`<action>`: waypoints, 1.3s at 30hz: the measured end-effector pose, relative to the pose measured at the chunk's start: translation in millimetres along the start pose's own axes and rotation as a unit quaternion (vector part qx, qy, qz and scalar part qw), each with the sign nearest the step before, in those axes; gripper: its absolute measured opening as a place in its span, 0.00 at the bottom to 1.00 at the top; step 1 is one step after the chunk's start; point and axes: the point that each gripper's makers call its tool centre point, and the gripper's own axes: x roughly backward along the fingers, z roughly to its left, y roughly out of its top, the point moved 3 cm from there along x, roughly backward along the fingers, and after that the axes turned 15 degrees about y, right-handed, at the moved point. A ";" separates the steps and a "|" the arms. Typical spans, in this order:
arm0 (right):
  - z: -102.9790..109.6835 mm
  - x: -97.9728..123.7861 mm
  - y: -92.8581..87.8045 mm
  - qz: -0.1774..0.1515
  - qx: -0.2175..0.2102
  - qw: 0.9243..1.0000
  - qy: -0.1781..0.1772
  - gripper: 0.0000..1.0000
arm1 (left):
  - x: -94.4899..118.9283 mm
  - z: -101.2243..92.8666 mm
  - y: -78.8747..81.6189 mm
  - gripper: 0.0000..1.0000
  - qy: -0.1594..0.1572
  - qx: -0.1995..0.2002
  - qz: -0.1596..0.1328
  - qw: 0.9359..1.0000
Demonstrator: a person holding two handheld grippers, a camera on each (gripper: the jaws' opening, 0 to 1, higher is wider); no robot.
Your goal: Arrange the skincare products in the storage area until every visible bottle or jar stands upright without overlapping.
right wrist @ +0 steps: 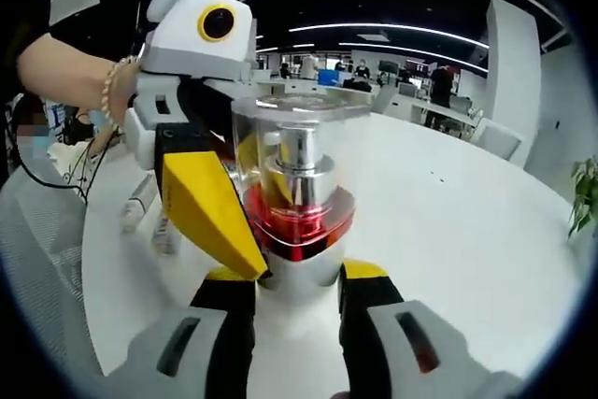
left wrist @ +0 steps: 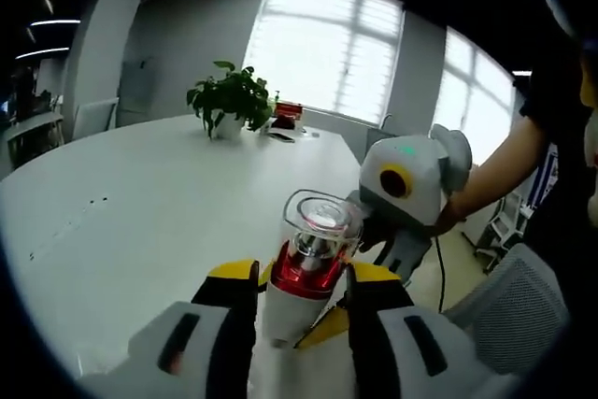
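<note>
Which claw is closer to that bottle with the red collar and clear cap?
Neither is clearly closer. The left claw has the bottle between its jaws, and the right claw has the same bottle between its jaws from the opposite side.

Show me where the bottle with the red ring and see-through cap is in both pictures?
Left gripper view: the bottle sits low in the middle, between that view's own jaws, cap tilted up and right.
Right gripper view: the bottle stands in the centre, above that view's own jaws.
Shared landmark: the white table under it.
</note>
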 end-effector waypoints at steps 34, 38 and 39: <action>53.1 36.6 -6.3 -0.002 -0.045 0.998 -0.050 0.67 | 81.7 -17.2 -15.2 0.70 0.086 0.059 0.005 0.995; 62.6 39.5 -4.8 -0.009 -0.057 0.997 -0.053 0.72 | 95.8 -18.4 -20.8 0.73 0.098 0.062 0.005 0.993; 65.5 40.2 -3.6 -0.009 -0.058 0.997 -0.053 0.73 | 101.0 -20.0 -23.5 0.73 0.101 0.064 0.007 0.993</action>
